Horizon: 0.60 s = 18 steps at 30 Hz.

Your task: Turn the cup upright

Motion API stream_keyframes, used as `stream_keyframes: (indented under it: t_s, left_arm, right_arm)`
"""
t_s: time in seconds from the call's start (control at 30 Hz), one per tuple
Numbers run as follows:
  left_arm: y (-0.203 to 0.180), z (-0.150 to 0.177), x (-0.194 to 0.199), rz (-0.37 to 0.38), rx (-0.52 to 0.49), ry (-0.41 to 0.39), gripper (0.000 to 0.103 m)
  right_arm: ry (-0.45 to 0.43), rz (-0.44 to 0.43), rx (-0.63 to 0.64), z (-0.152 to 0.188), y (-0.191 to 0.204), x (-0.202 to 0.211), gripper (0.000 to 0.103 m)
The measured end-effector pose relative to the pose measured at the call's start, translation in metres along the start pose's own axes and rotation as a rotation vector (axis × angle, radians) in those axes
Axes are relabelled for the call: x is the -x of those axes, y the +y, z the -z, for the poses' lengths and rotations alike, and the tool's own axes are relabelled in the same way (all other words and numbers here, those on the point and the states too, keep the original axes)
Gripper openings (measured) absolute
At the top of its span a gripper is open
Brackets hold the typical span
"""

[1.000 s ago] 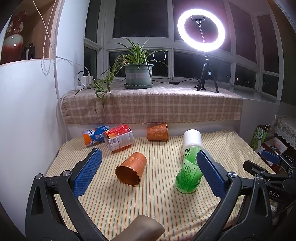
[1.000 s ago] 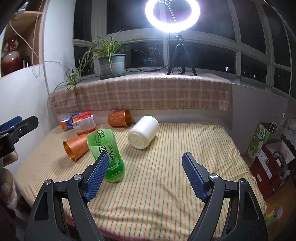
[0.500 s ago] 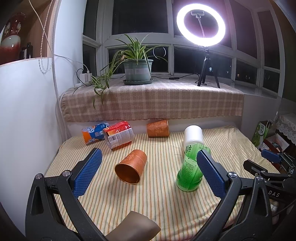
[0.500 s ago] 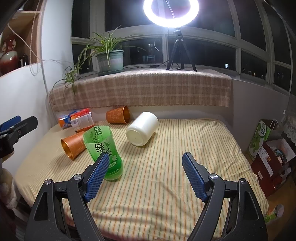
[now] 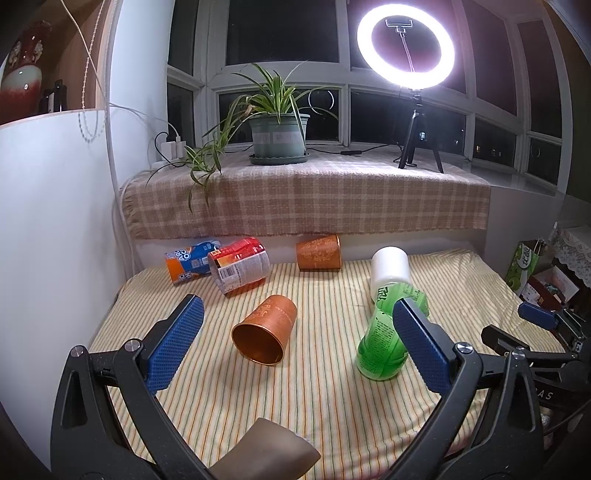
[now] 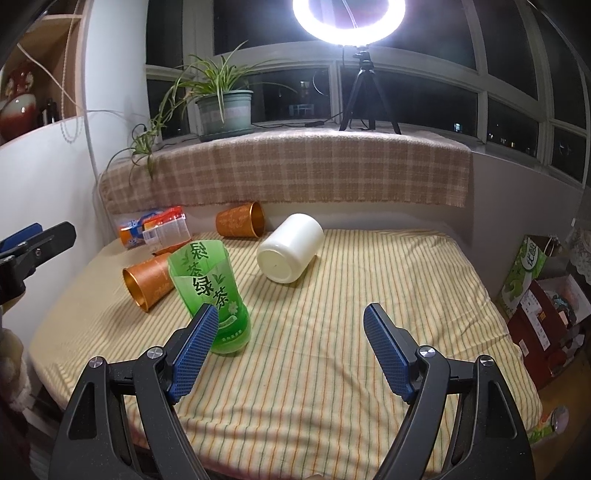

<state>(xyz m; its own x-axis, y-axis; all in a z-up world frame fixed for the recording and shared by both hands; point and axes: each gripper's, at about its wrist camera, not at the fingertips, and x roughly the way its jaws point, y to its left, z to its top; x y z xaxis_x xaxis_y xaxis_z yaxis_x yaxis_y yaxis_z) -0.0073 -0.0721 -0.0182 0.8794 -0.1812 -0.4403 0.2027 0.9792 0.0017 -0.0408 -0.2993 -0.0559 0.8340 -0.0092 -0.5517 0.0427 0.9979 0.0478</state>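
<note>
Copper cup (image 5: pixel 264 339) tipped sideways on striped cloth (image 5: pixel 332 398), waiting to be righted, with both grippers (image 5: pixel 295 350) (image 6: pixel 291 350) spread wide, holding nothing.

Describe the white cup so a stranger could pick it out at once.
Start at the plaid-covered window ledge under the ring light, then drop to the striped mattress below. The white cup lies on its side there, flat base toward the camera. It is the only plain white one; its neighbours are copper or green.

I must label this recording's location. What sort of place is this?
Probably a home bay-window nook at night: a potted spider plant and ring light stand on the cloth-covered sill, above a striped-cloth platform.
</note>
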Motion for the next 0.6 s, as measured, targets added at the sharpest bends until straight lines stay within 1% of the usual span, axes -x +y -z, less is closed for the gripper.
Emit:
stream_keyframes:
  t_s: [0.4, 0.6]
  left_arm:
    - [0.006, 0.001, -0.004, -0.019, 0.011, 0.005, 0.103]
    - [0.010, 0.002, -0.003, -0.038, 0.011, -0.018, 0.103]
  right_arm:
    - [0.029, -0.014, 0.021, 0.004, 0.007, -0.008, 0.081]
    - [0.051, -0.019, 0.031, 0.007, 0.010, -0.016, 0.081]
